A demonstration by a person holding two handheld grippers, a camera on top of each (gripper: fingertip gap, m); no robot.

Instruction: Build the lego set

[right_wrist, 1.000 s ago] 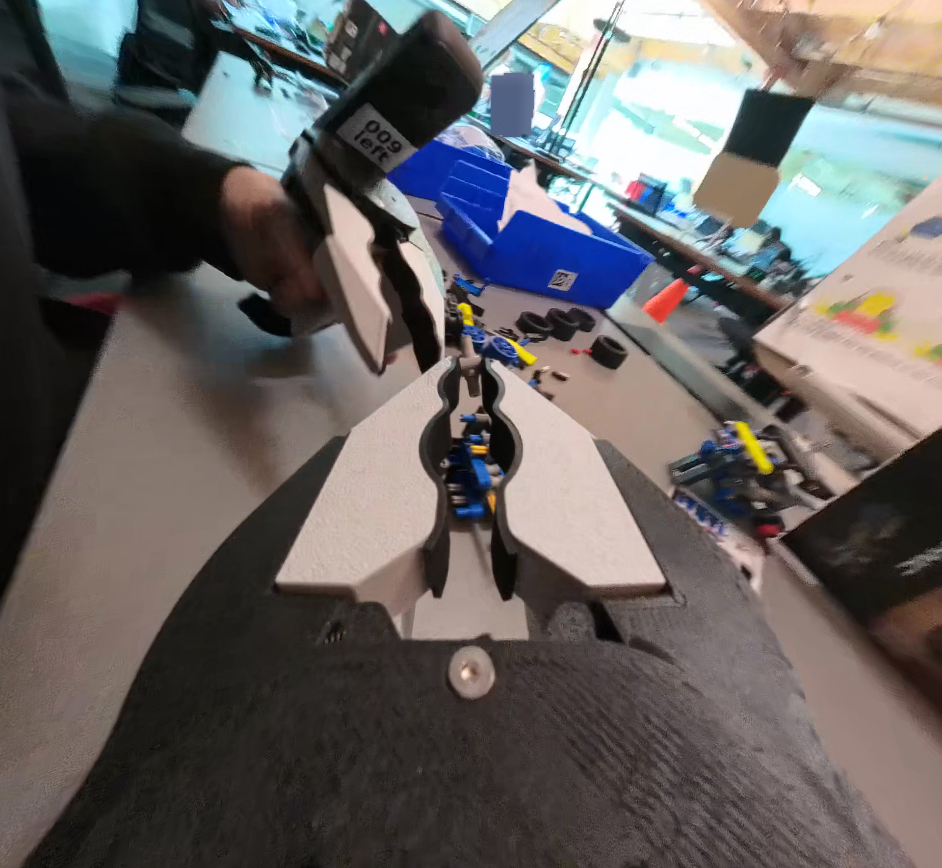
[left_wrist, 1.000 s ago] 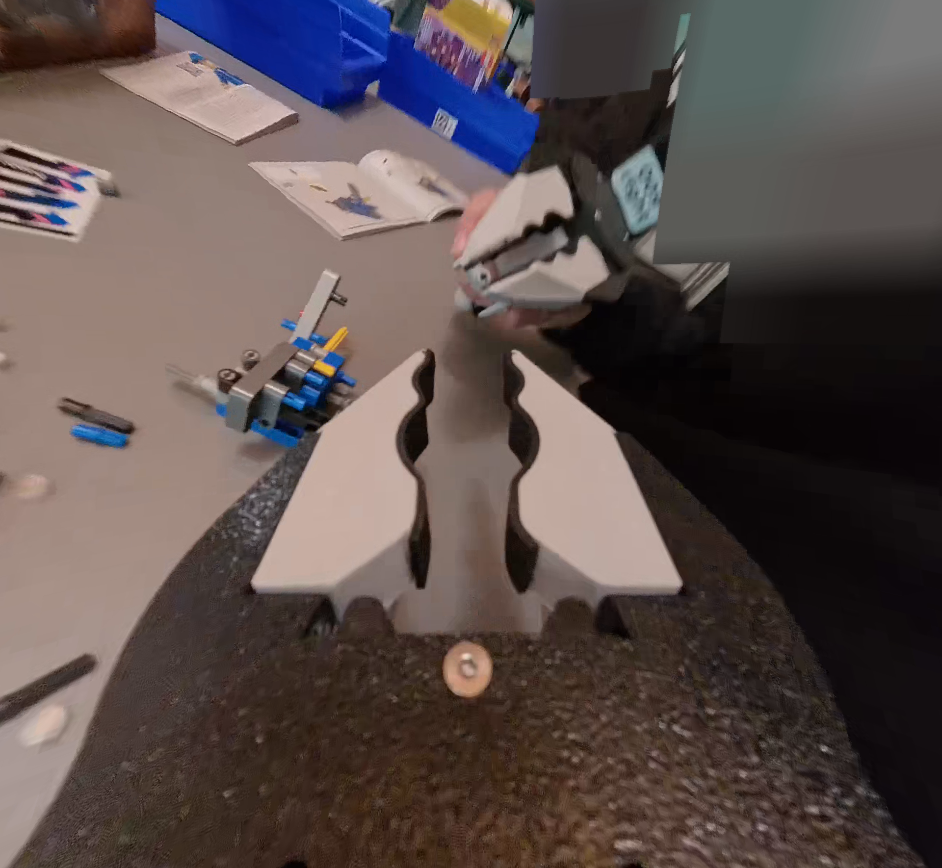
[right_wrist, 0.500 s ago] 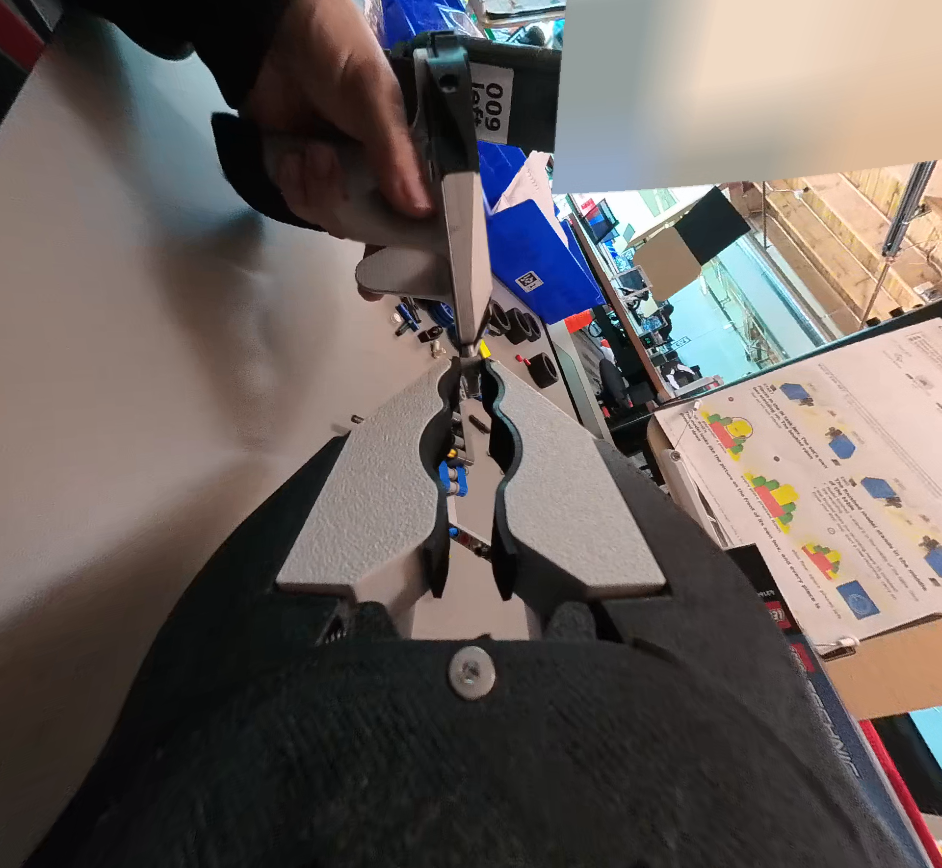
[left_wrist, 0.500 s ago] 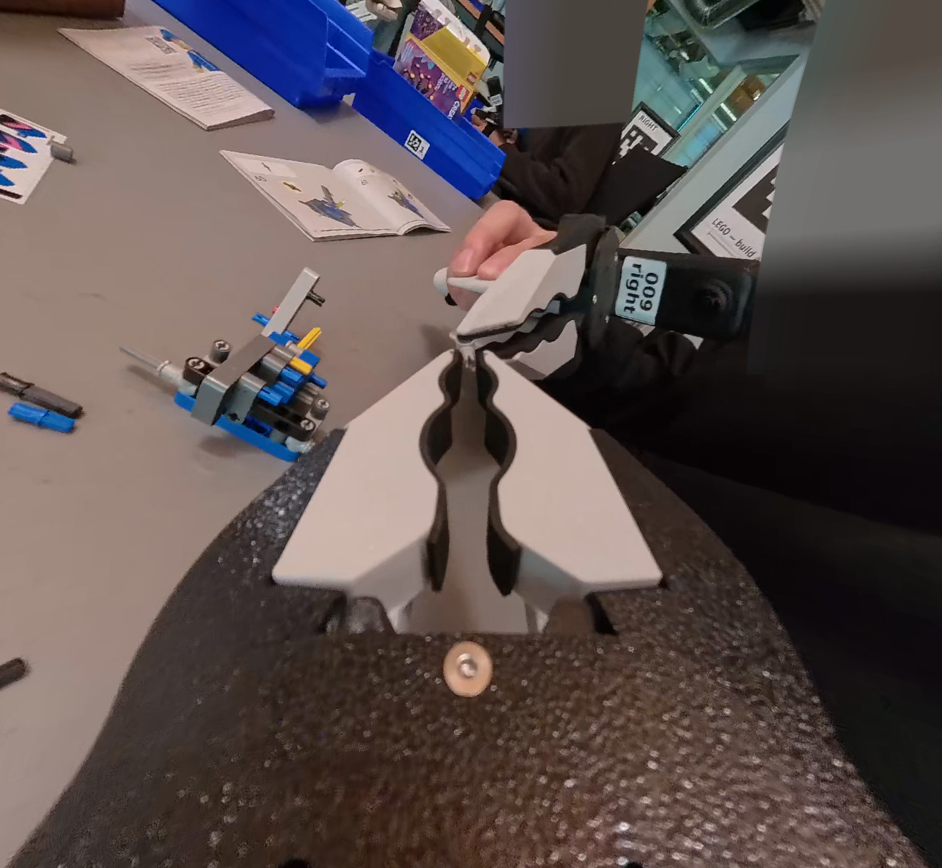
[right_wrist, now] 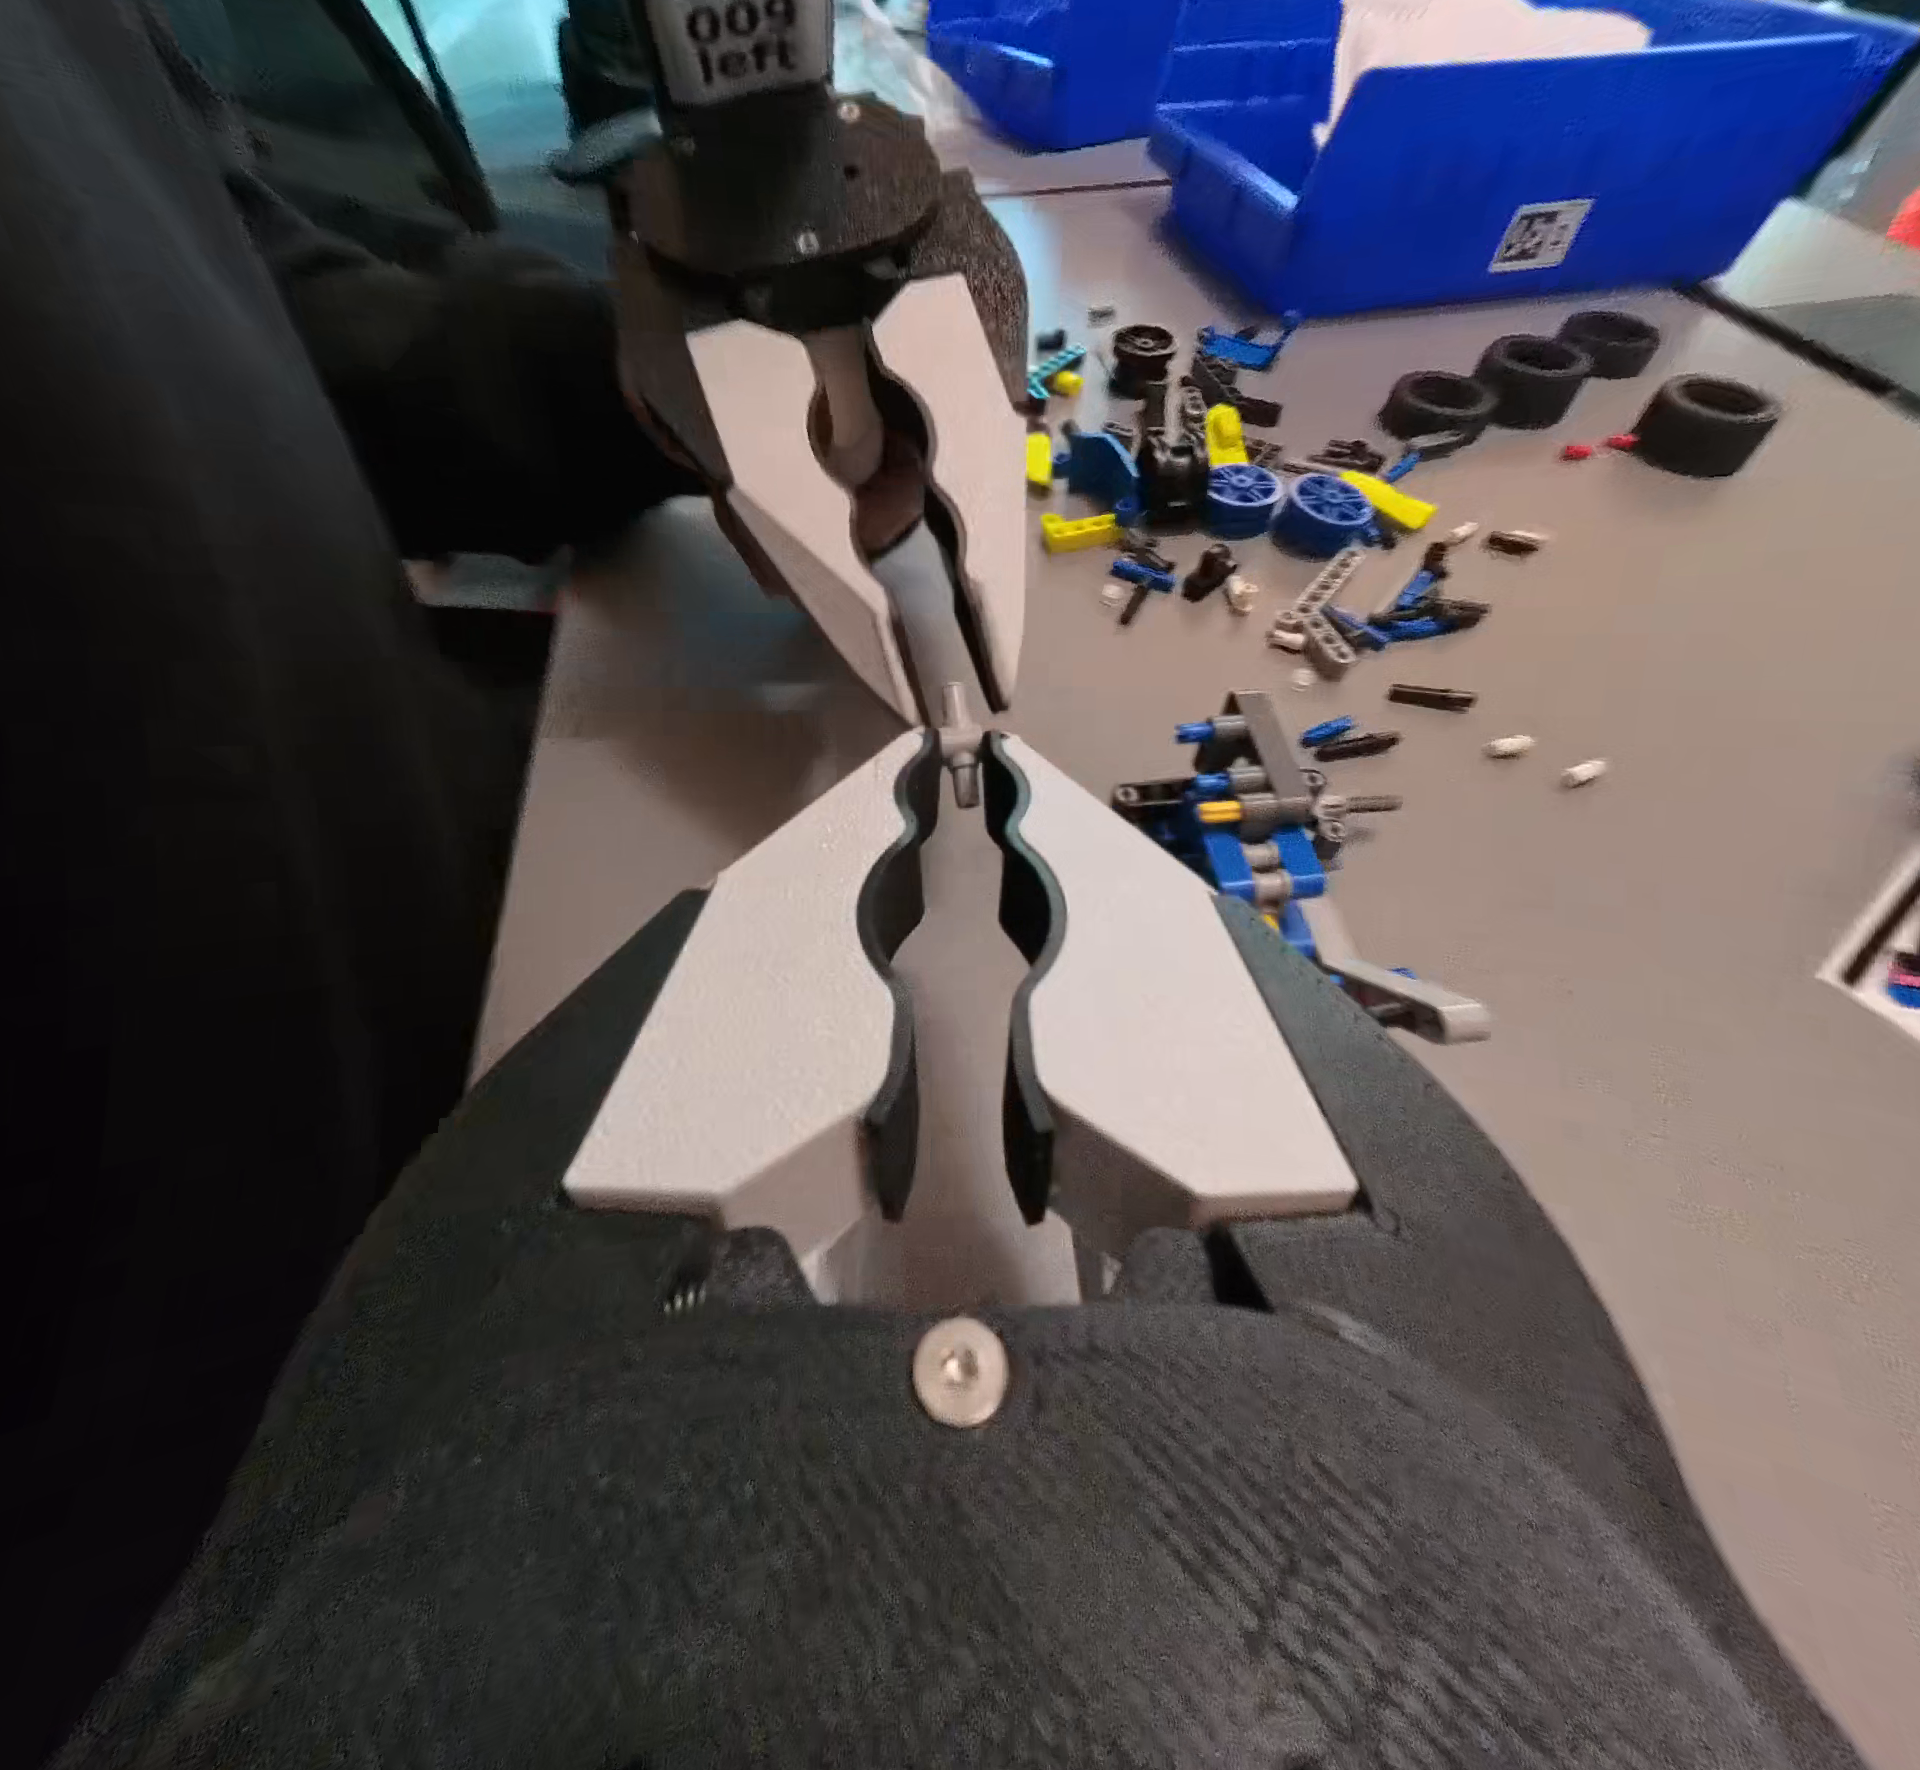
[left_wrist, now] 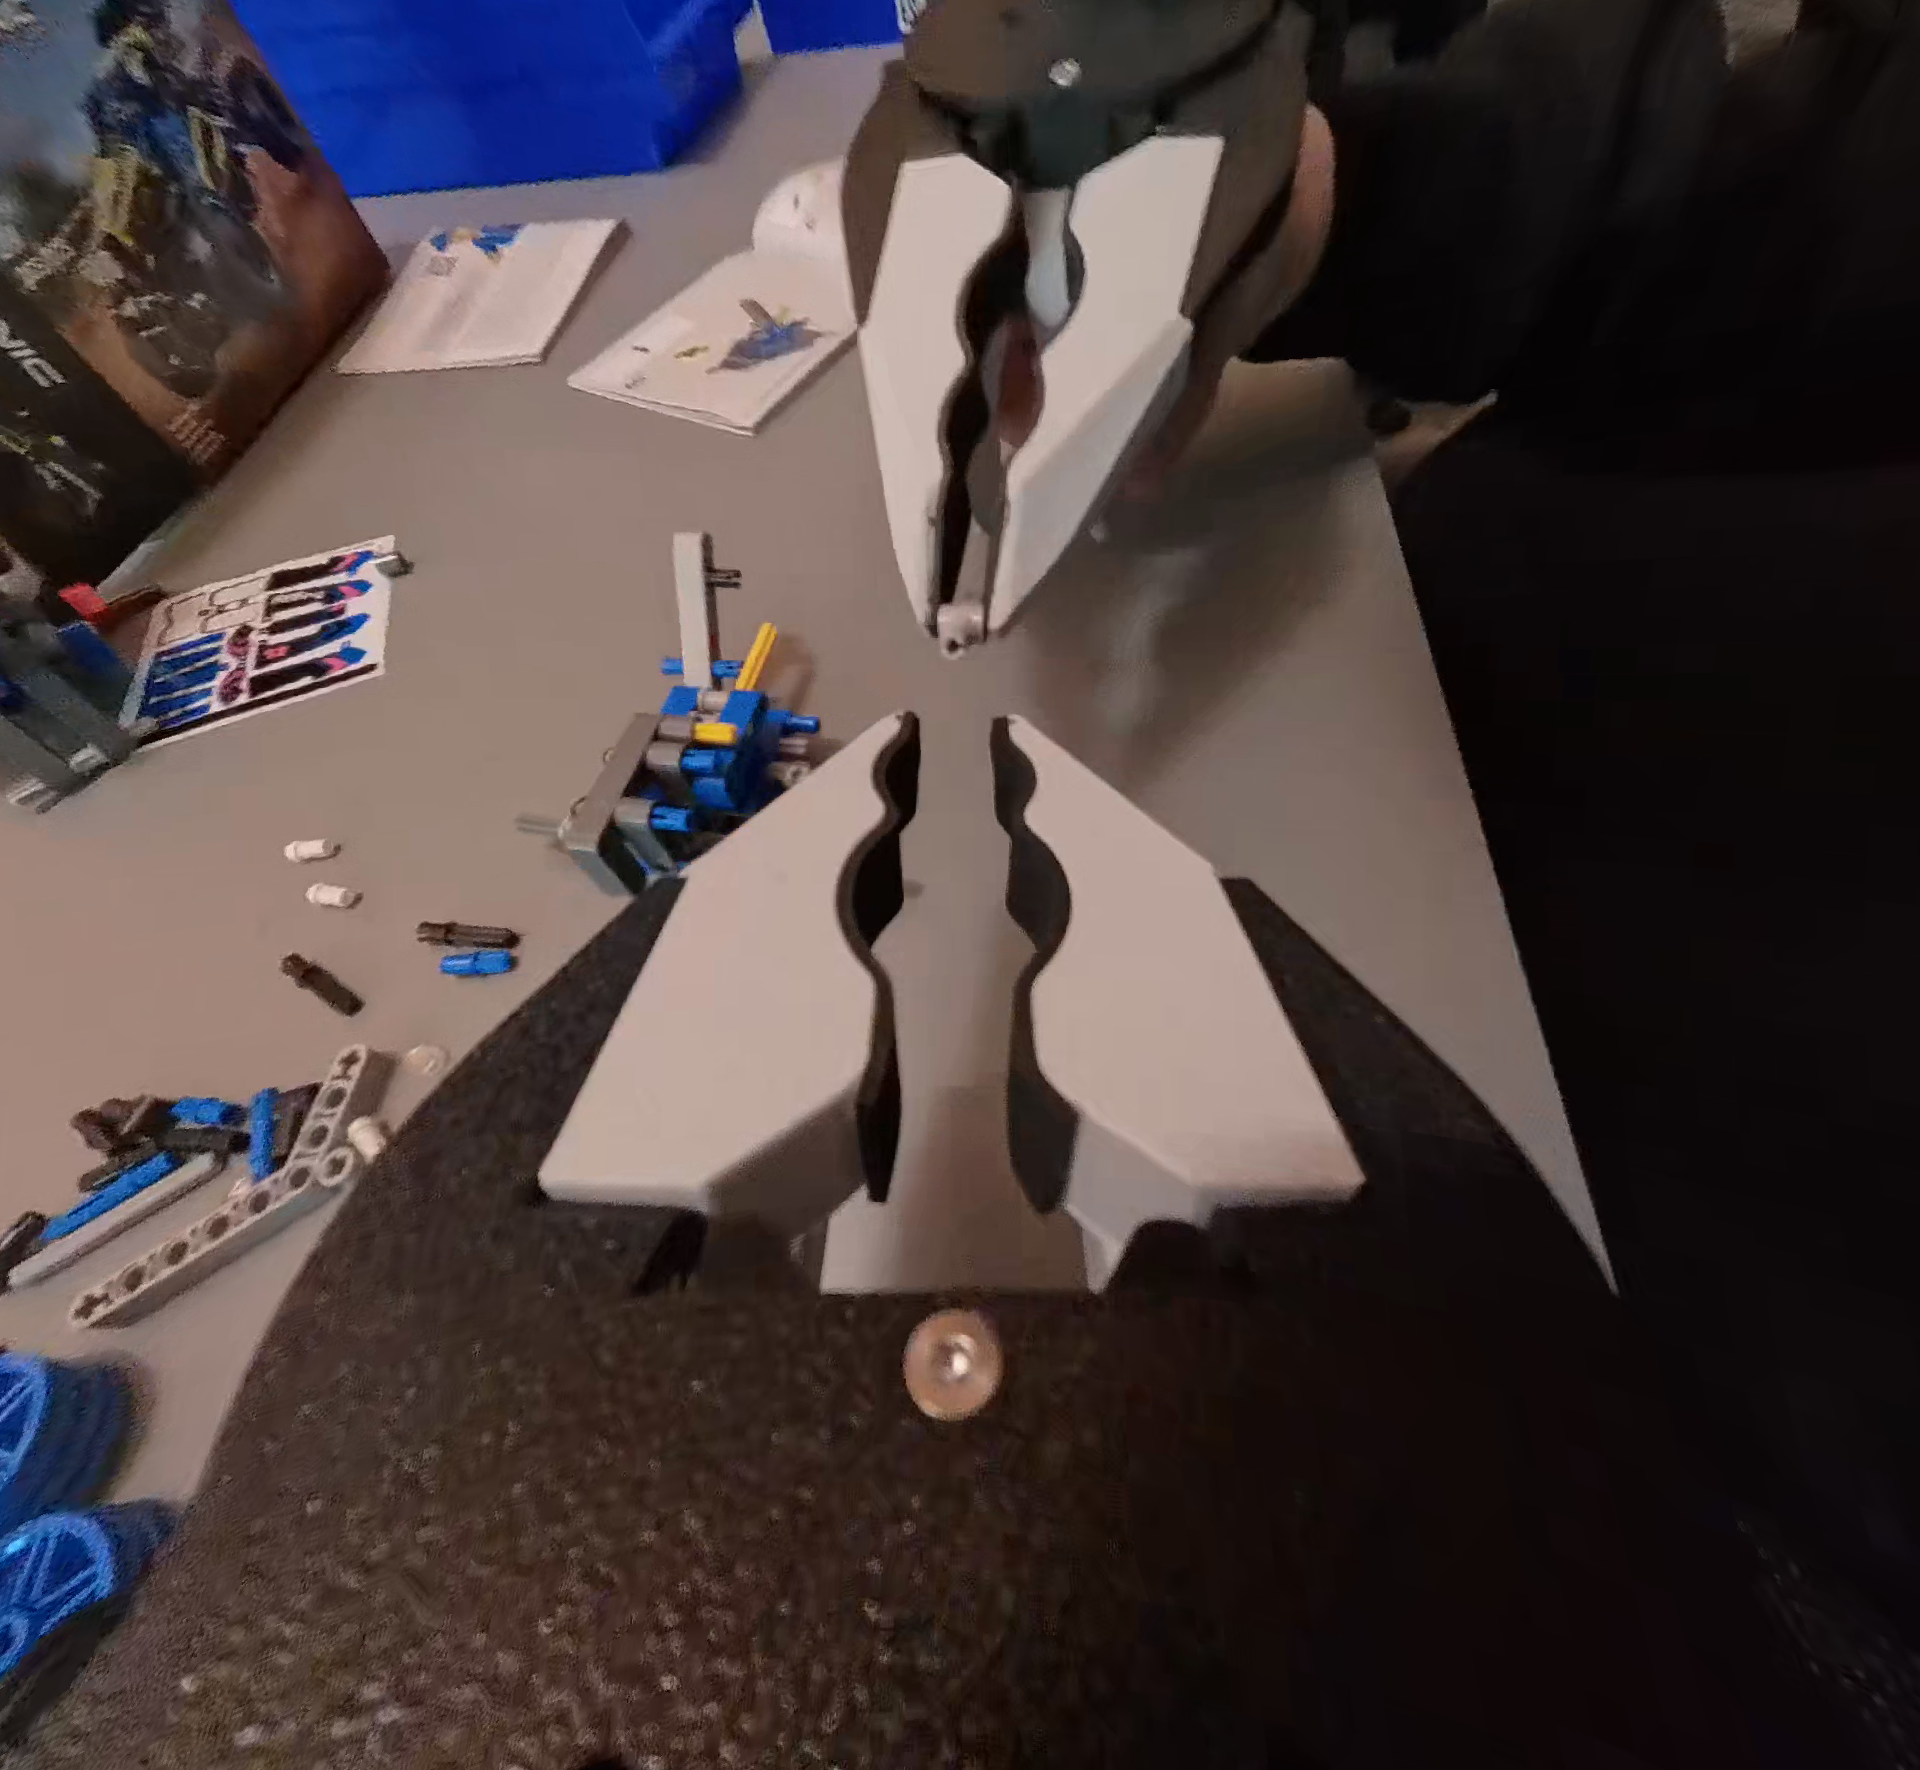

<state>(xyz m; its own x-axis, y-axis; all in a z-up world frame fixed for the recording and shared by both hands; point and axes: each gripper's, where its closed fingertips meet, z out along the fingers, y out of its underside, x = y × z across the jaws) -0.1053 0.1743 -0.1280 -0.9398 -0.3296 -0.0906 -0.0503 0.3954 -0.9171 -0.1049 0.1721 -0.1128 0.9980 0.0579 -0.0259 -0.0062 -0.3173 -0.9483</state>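
Note:
My right gripper [right_wrist: 961, 746] is shut on a small grey pin [right_wrist: 962, 764], which sticks out past its tips. In the left wrist view the right gripper [left_wrist: 961, 624] points down over the grey table [left_wrist: 1195, 733] with the pin [left_wrist: 958, 621] at its tip. My left gripper [left_wrist: 951, 728] is open and empty, its tips just short of the pin. It also shows in the right wrist view [right_wrist: 951, 694], tip to tip with the right gripper. A partly built blue and grey assembly [left_wrist: 696, 764] lies on the table left of the grippers, and it shows in the right wrist view [right_wrist: 1257, 806].
Blue bins [left_wrist: 468, 58] [right_wrist: 1558, 141] stand at the back. Two instruction booklets [left_wrist: 717, 349], a sticker sheet [left_wrist: 260, 629] and the set's box [left_wrist: 135, 214] lie to the left. Loose beams and pins [left_wrist: 208, 1170], black tyres [right_wrist: 1538, 380] and blue wheels [right_wrist: 1288, 494] are scattered around. The table's edge [left_wrist: 1455, 785] runs close on the right.
Half a second ago my left gripper's tips were nearly shut at the pin; now they are open and slightly apart from it. Both grippers have tilted down towards the table.

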